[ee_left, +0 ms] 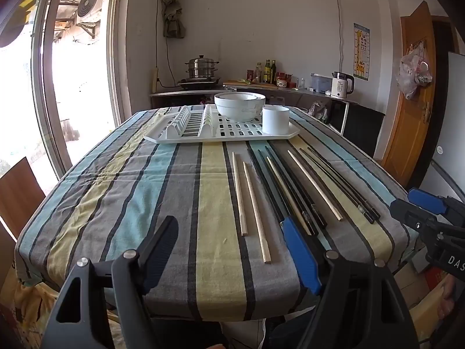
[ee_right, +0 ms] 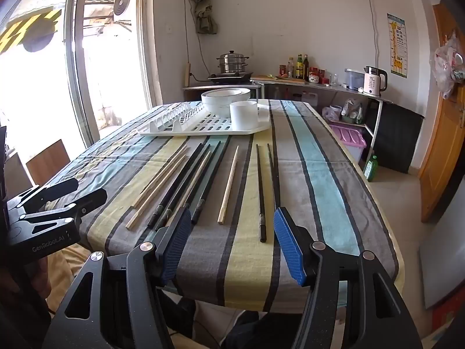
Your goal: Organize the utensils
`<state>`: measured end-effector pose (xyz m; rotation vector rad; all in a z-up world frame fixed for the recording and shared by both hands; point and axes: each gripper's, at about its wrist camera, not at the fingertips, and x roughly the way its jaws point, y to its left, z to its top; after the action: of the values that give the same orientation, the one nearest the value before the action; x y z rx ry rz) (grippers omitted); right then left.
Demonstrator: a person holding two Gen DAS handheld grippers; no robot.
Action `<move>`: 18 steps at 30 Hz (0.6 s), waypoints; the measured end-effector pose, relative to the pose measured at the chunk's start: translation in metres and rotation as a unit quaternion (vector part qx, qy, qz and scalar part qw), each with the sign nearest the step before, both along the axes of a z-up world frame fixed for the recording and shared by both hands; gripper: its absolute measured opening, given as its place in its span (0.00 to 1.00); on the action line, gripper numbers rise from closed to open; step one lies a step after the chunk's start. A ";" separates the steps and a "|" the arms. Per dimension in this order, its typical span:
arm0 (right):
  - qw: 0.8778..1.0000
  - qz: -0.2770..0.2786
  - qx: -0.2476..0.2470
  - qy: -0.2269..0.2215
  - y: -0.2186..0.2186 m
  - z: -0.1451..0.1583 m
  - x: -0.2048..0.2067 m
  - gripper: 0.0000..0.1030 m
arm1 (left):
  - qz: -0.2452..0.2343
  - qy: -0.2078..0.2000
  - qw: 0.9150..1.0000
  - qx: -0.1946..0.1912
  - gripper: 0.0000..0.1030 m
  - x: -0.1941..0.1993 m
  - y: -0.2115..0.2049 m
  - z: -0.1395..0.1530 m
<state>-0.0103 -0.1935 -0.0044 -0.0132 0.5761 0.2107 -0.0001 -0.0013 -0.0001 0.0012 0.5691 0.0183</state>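
Several chopsticks lie side by side on the striped tablecloth (ee_left: 122, 192), handles toward me. In the left wrist view there are two wooden chopsticks (ee_left: 250, 203), a black bundle (ee_left: 293, 195) with a wooden one in it, a single wooden chopstick (ee_left: 315, 186) and a black pair (ee_left: 343, 184). In the right wrist view the single wooden chopstick (ee_right: 229, 183) and the black pair (ee_right: 261, 192) lie straight ahead. My left gripper (ee_left: 229, 224) hangs open over the table's near edge, holding nothing. My right gripper (ee_right: 232, 215) is open too, above the near edge.
A white dish rack (ee_left: 180, 138) stands at the table's far end with stacked white bowls (ee_left: 239, 107) and a white cup (ee_left: 275, 119) on it. A brown chair (ee_left: 17, 195) stands at the left. Behind are a counter with a pot (ee_left: 201, 67), bottles and a kettle (ee_left: 342, 84).
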 end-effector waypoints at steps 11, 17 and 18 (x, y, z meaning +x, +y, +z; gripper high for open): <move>1.000 0.002 -0.002 0.001 -0.002 0.006 0.000 0.58 | -0.015 -0.001 1.000 -0.012 0.75 -0.006 -0.001 0.001; 1.000 0.002 -0.003 -0.003 0.002 0.003 -0.003 0.58 | -0.019 -0.004 1.000 -0.008 0.75 -0.008 -0.003 0.004; 1.000 0.002 -0.003 -0.002 0.002 0.003 -0.003 0.58 | -0.019 -0.004 1.000 -0.008 0.75 -0.008 -0.003 0.004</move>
<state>-0.0130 -0.1914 -0.0018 -0.0215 0.5722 0.2133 -0.0085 -0.0047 0.0042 -0.0033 0.5607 -0.0232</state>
